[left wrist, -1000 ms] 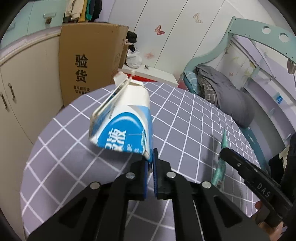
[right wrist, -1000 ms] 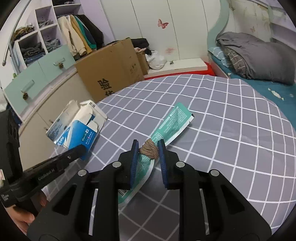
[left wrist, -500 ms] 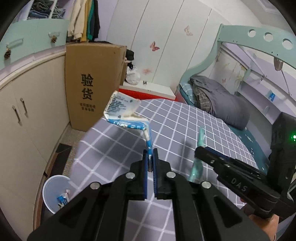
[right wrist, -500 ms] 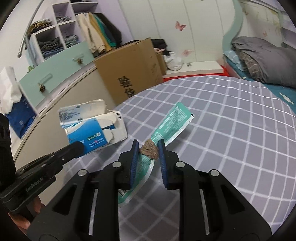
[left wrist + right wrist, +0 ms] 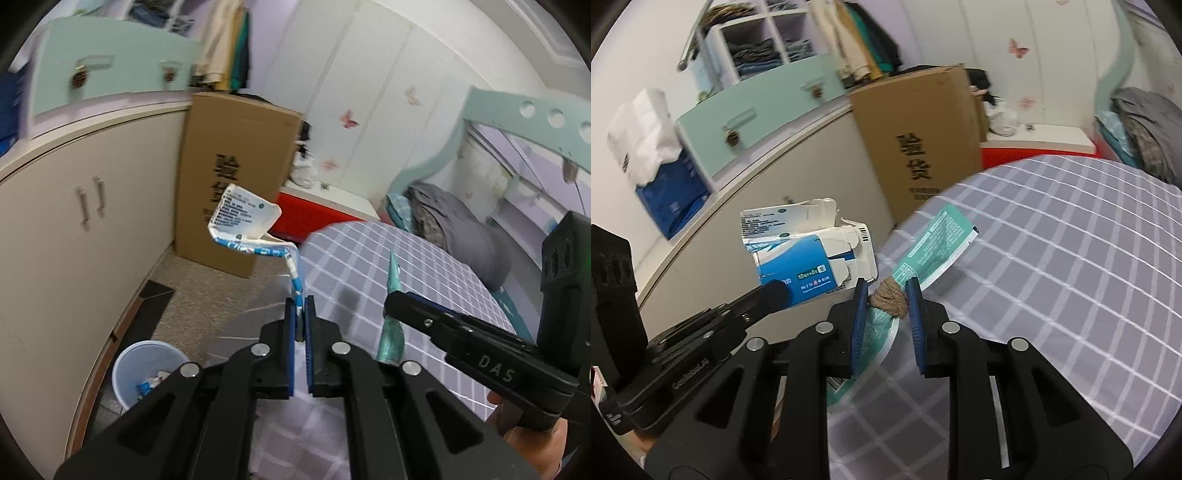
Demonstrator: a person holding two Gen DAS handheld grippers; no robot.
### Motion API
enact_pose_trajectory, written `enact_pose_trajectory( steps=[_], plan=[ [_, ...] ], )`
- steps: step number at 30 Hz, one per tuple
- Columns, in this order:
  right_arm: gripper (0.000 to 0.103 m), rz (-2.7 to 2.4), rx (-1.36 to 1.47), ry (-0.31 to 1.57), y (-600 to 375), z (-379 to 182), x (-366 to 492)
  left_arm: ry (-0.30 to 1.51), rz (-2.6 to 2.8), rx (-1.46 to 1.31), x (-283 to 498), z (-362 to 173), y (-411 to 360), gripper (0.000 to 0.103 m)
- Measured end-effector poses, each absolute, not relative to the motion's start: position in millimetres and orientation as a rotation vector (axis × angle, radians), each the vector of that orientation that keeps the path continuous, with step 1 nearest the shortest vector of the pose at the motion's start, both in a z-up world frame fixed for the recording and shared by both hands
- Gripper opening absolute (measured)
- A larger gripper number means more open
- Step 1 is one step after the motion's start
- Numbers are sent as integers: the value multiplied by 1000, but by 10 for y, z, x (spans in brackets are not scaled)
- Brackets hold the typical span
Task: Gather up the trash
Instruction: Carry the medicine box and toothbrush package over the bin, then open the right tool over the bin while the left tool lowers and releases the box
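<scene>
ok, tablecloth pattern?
Grey-lilac tablecloth with a white grid of squares; clearest in the right wrist view.

The right gripper (image 5: 886, 295) was clamped on a brown wad (image 5: 889, 294) and a green sachet (image 5: 932, 245), the sachet extending toward 1 o'clock over the grid-patterned tablecloth (image 5: 1052, 266). At 10 o'clock, the left gripper (image 5: 775, 291) gripped a torn blue-and-white carton (image 5: 809, 254). A cardboard box (image 5: 919, 140) stood at 12 o'clock, beside the cream cabinet (image 5: 798, 166).
</scene>
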State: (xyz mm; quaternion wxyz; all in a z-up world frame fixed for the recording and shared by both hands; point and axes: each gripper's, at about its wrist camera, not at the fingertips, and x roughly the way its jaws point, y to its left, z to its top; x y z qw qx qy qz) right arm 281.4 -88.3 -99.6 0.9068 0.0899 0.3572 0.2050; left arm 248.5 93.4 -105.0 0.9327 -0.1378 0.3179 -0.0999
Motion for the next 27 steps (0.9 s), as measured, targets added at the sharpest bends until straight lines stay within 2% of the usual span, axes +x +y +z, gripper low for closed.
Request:
enact_pose_trajectory(
  steps=[10, 19, 21, 25, 27],
  plan=[
    [22, 564, 97, 773, 285, -1137, 2963, 701, -19, -350, 2479, -1352, 2015, 4],
    [25, 627, 115, 839, 1049, -1581, 3406, 774, 136, -389, 2543, -1792, 2744, 4],
    [54, 616, 95, 858, 1168, -1726, 3517, 793, 150, -395, 2600, -1883, 2813, 4],
    [55, 598, 65, 907, 1255, -1882, 3580, 834, 166, -374, 2676, -2037, 2864, 4],
    [63, 566, 37, 923, 1247, -1886, 3567, 848, 162, -371, 2712, -2093, 2841, 4]
  ],
)
